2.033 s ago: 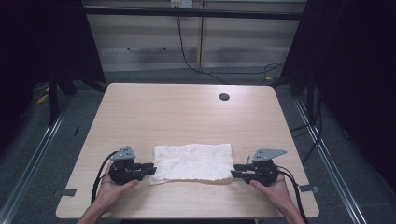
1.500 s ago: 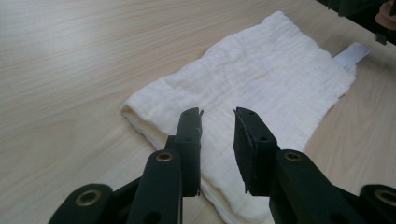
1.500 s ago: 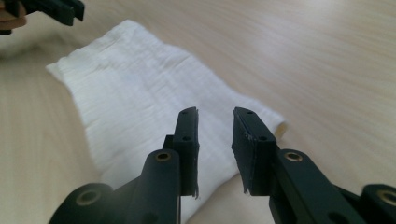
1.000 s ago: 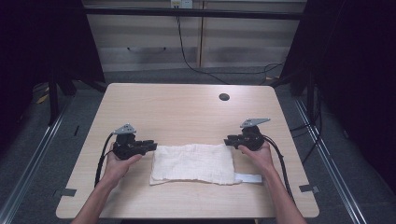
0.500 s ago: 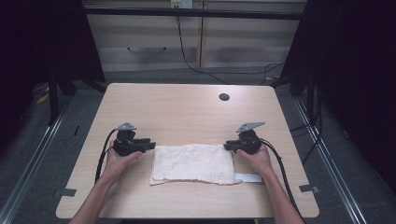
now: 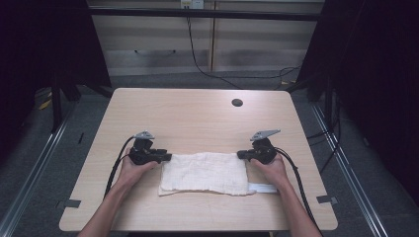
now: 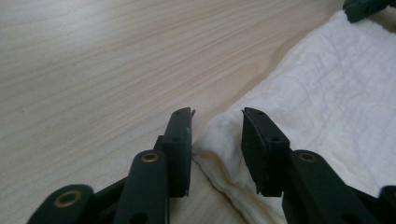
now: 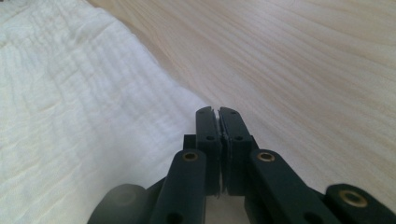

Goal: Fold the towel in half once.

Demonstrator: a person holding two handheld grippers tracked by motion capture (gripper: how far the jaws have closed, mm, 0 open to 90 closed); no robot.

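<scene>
White cloth [image 6: 203, 173] flat on tabletop [image 6: 197, 118], near my edge, folded, long side across. My left tool [image 7: 215, 114] at cloth's far-left corner: jaws spread either side of corner, just been closing, pads not pressing. My right tool [image 8: 218, 111] at far-right corner: jaws pressed together; whether cloth edge pinched, can't tell. Small dark hole [image 6: 237, 102] in tabletop, well apart.

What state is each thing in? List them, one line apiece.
White crinkled fabric cloth: folded, flat on the light wooden table.
Left black two-jaw gripper: open, jaws just closing, cloth corner between them, unpinched.
Right black two-jaw gripper: shut at cloth's corner; pinch unclear.
</scene>
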